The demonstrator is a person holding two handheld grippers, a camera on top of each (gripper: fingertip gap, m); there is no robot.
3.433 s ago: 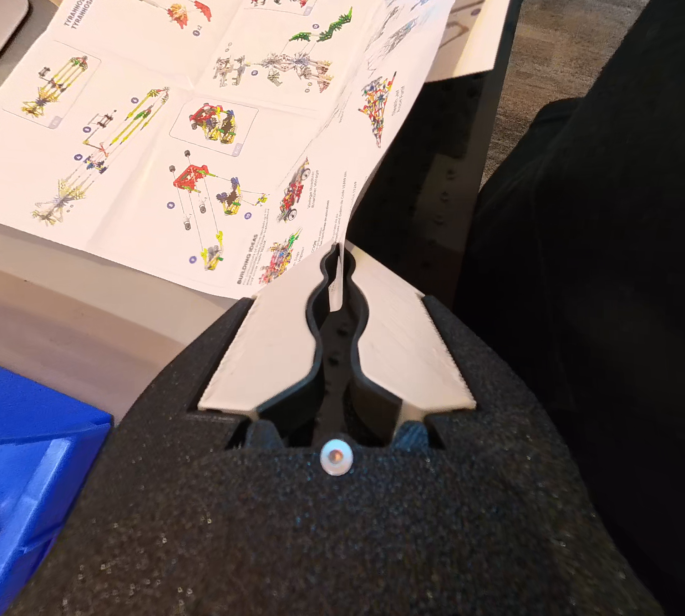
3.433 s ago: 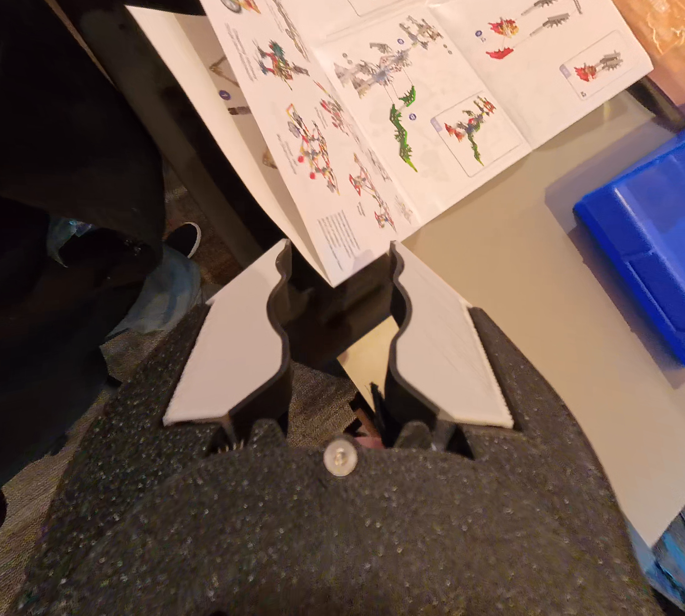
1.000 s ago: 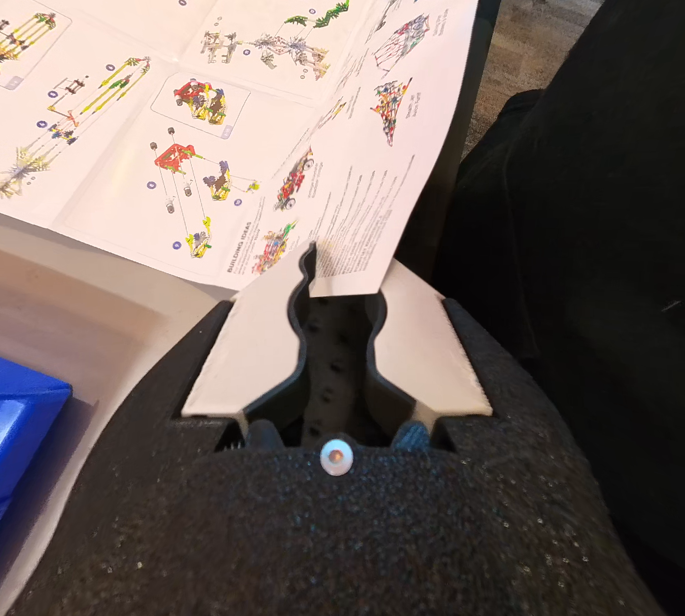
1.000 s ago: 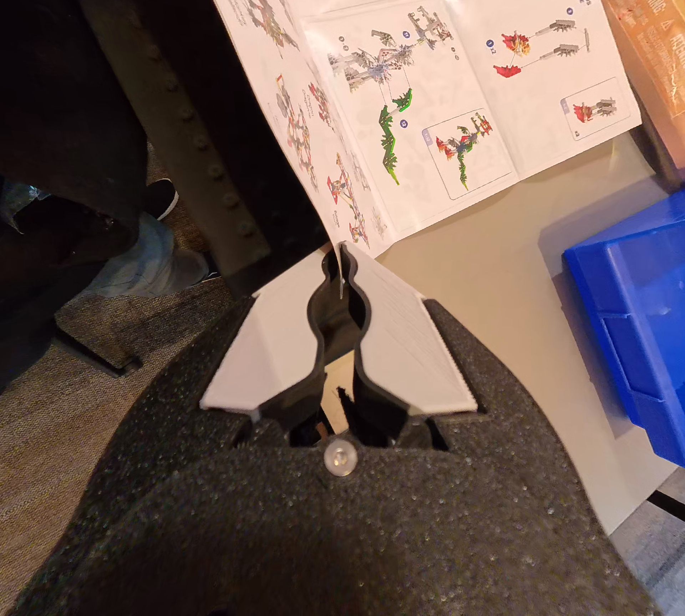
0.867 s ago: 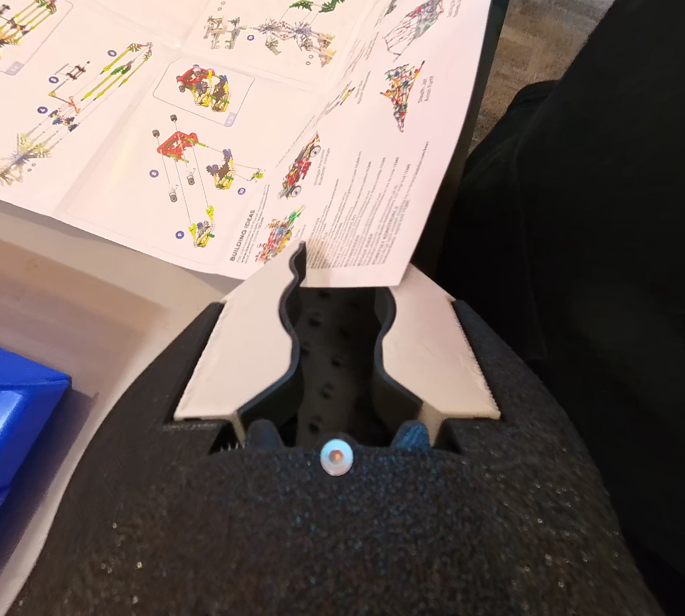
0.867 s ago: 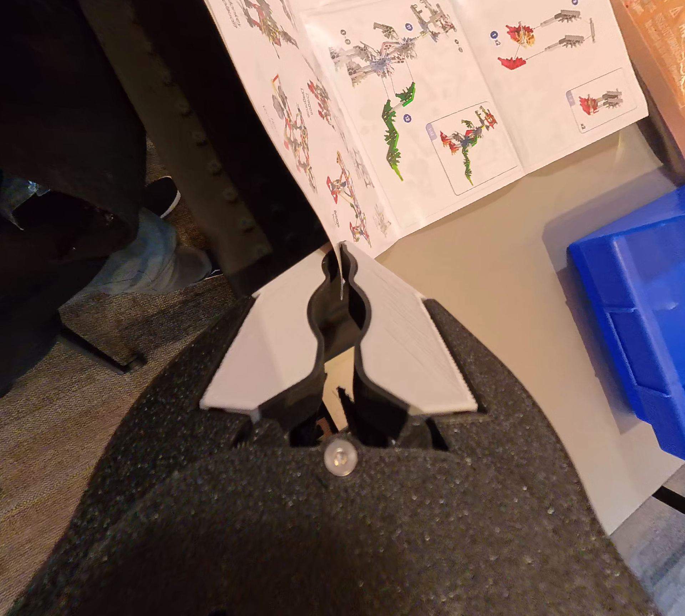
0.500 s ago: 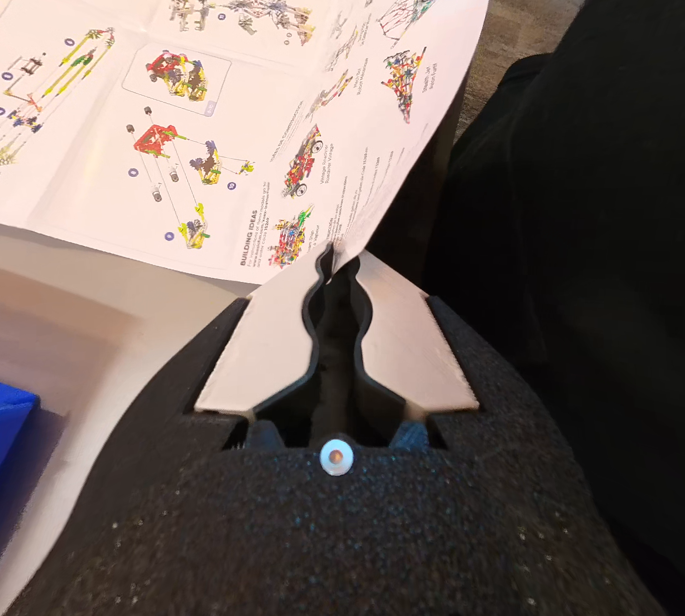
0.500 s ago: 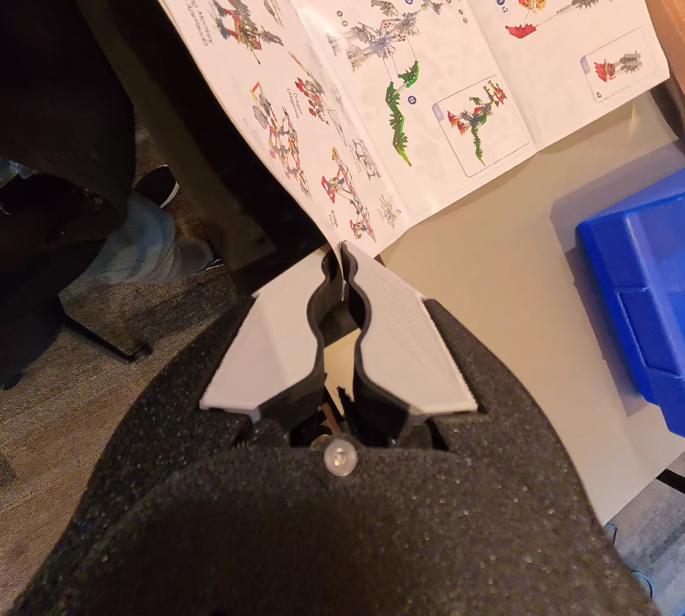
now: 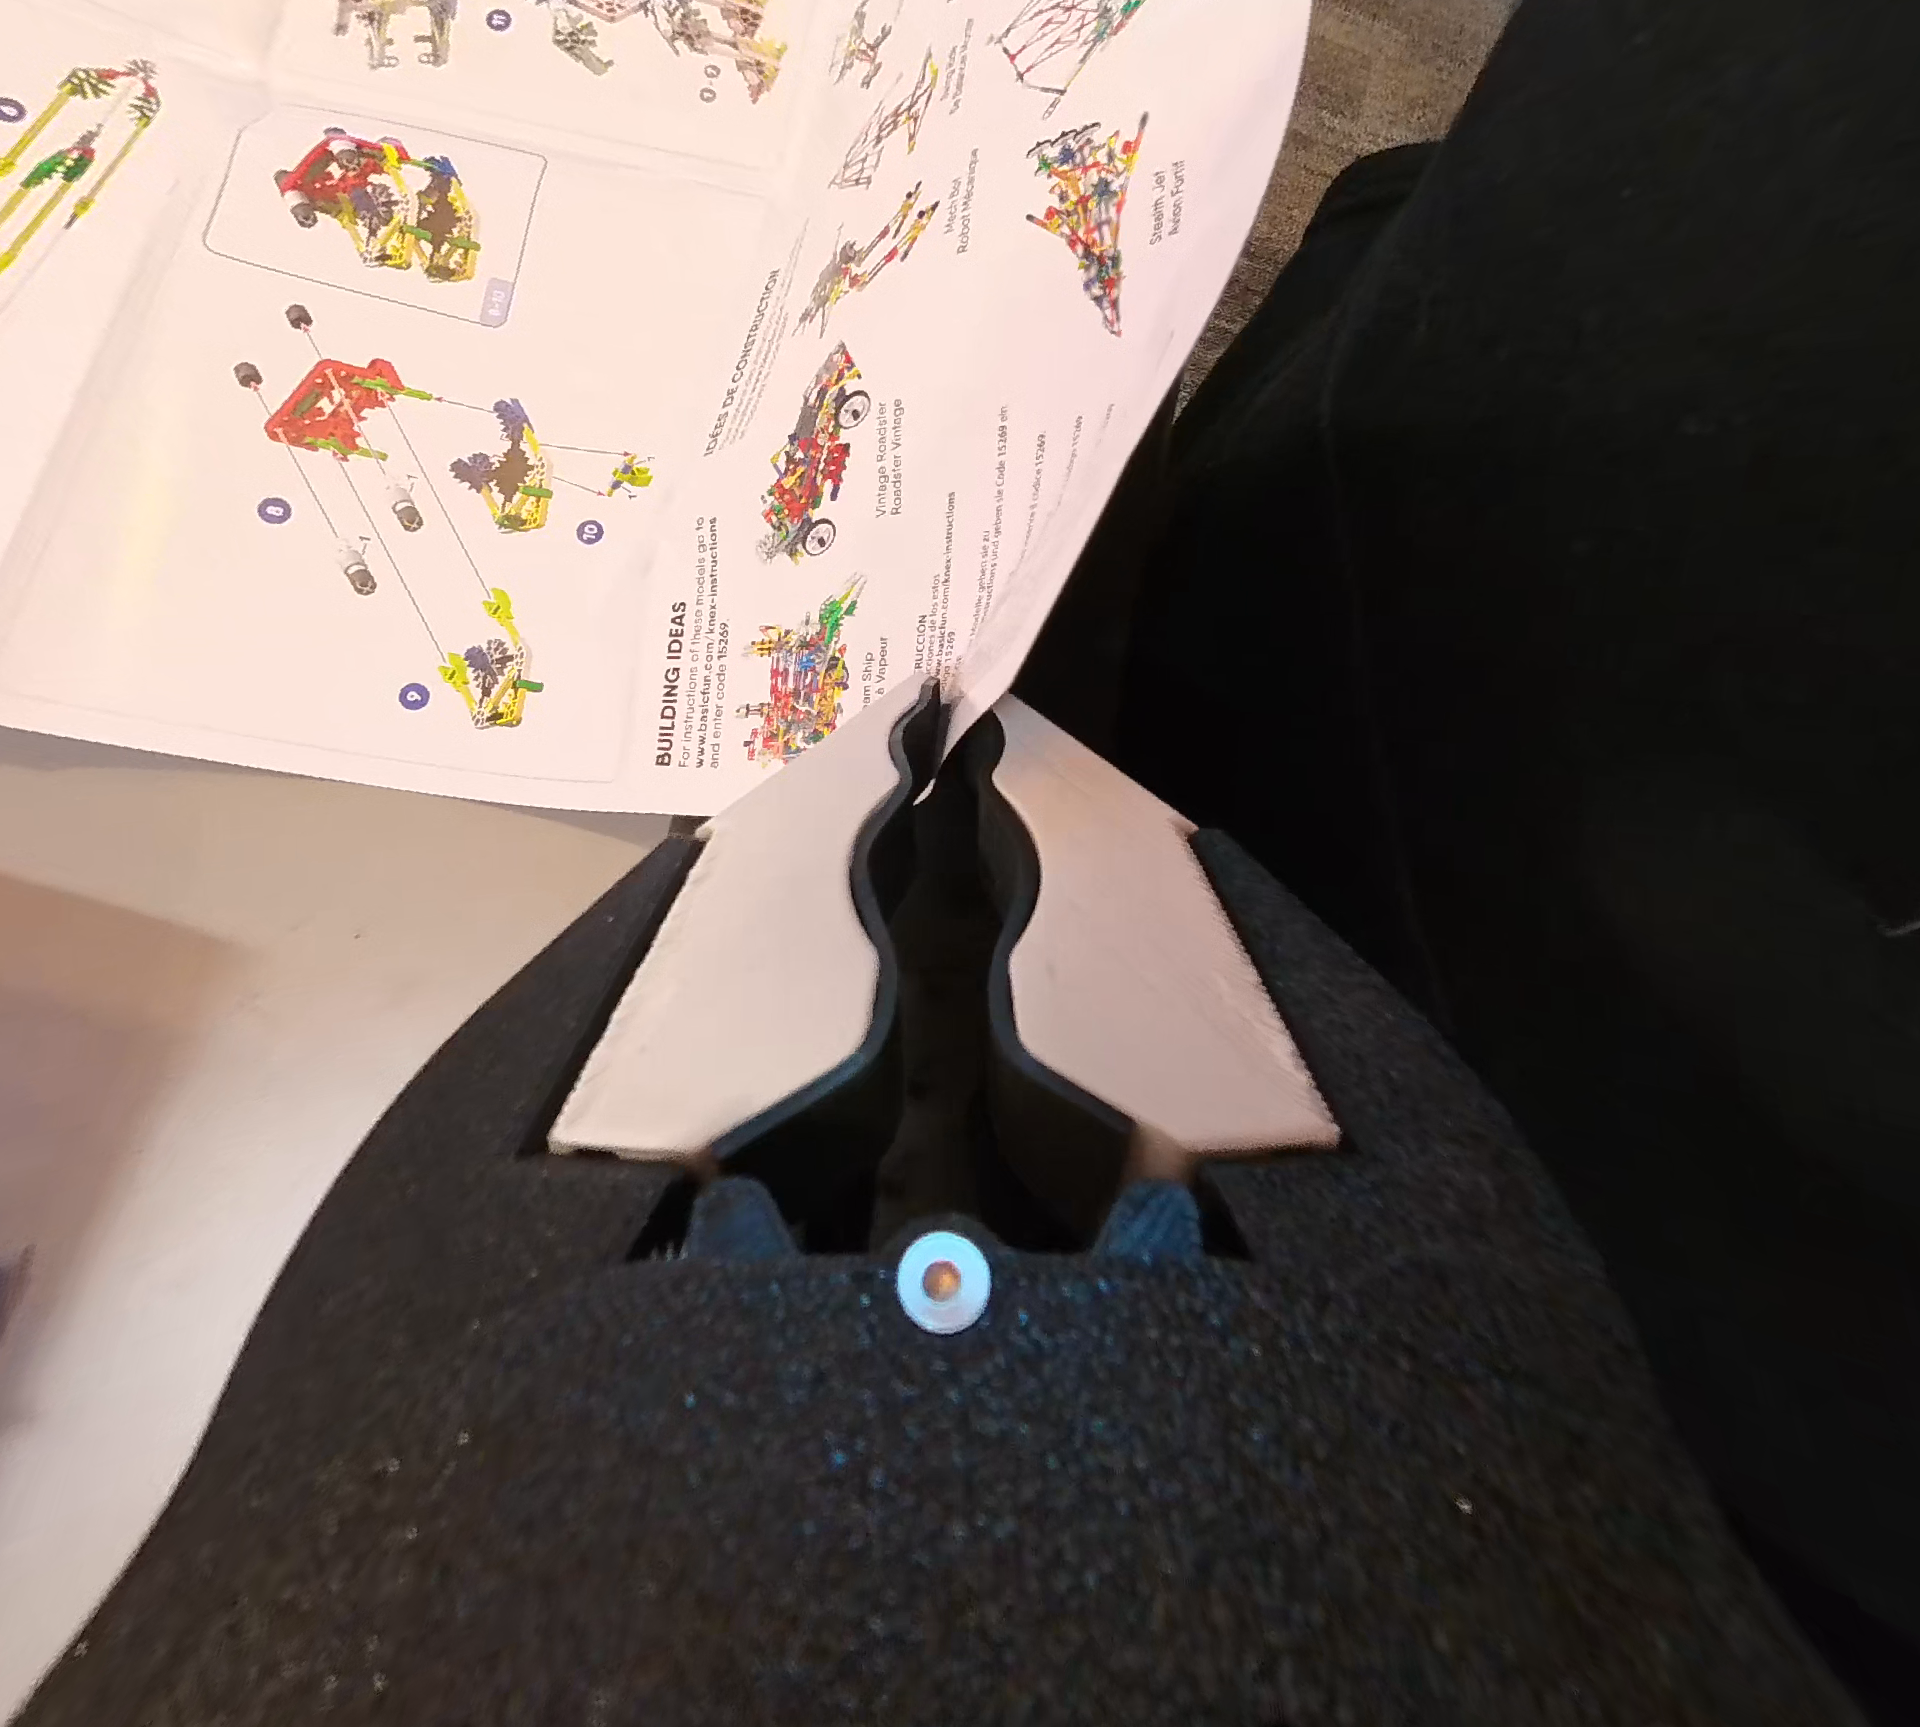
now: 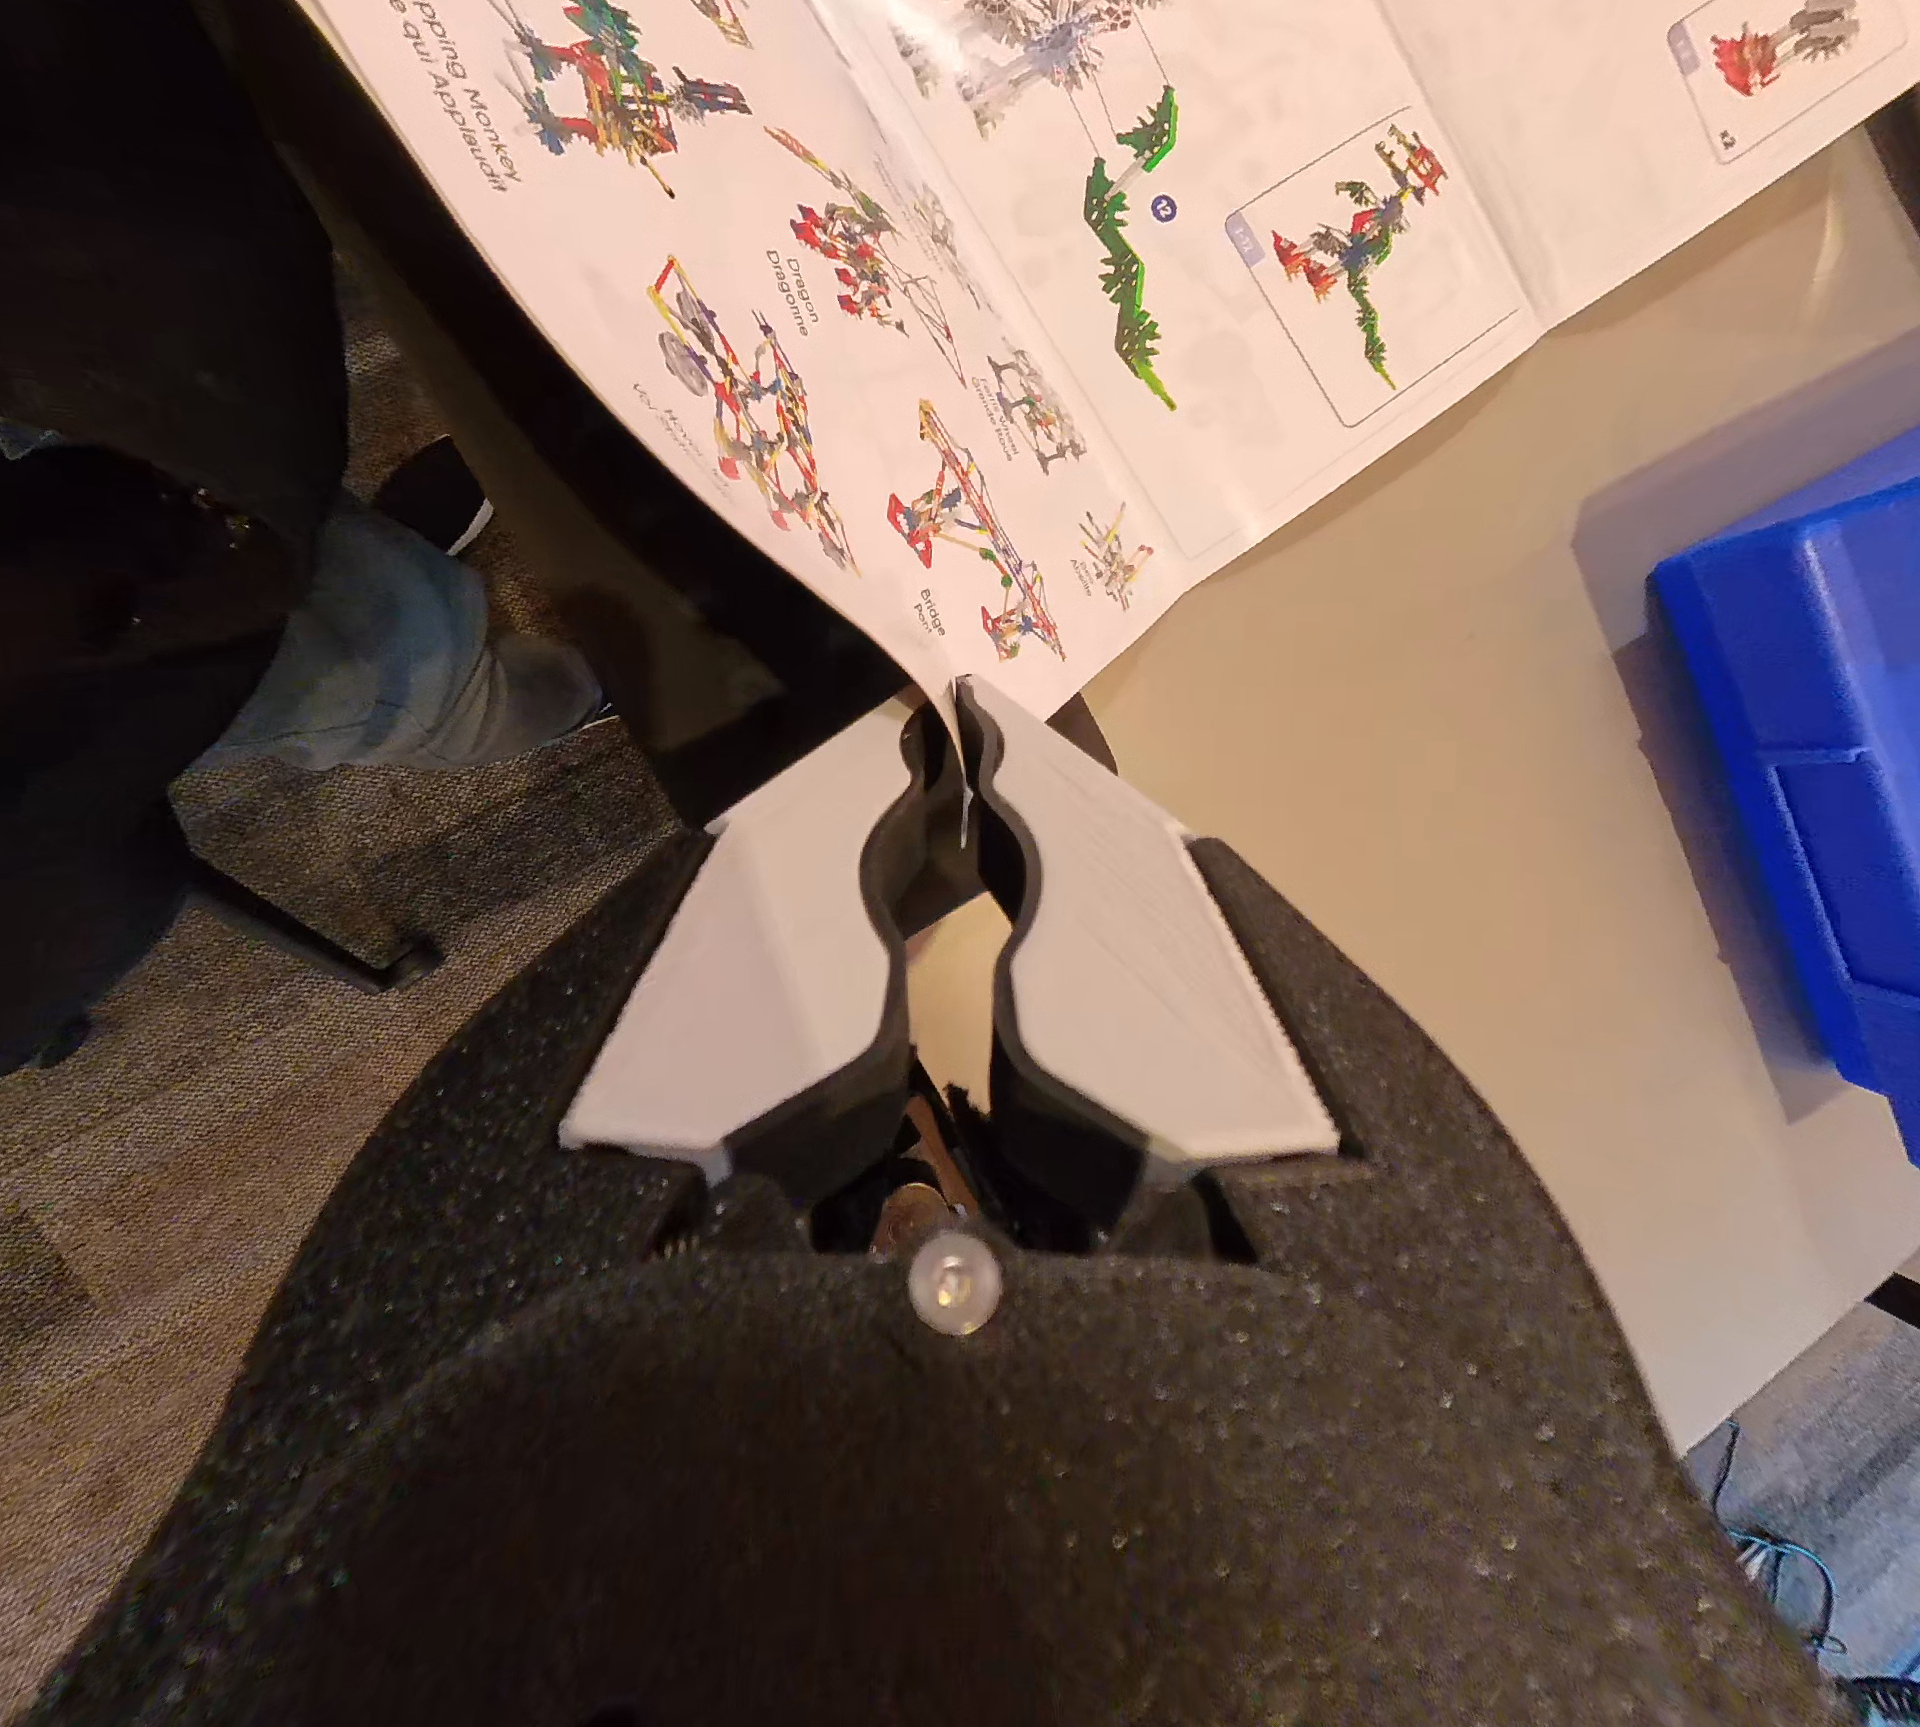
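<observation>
A large white instruction sheet (image 9: 582, 243) printed with colourful model pictures lies unfolded on a pale table (image 9: 208, 929), its near panel lifted off the table's edge. My left gripper (image 9: 951, 706) is shut on one near corner of the sheet. My right gripper (image 10: 954, 701) is shut on the other near corner of the same sheet (image 10: 935, 223). The lifted panel curves up from the fold between the two grips and hangs over the table's dark edge.
A blue plastic bin (image 10: 1808, 742) stands on the table (image 10: 1403, 742) to the right in the right wrist view. A person's dark clothing (image 9: 1558, 638) fills the right of the left wrist view. A shoe and trouser leg (image 10: 395, 638) stand on grey carpet (image 10: 208, 1106) below. Left tips to right tips: about 35 centimetres.
The left gripper opened about a second ago, then shut again on the sheet's corner. The right gripper shut on its corner earlier. Both have moved forward, carrying the lifted panel over the table.
</observation>
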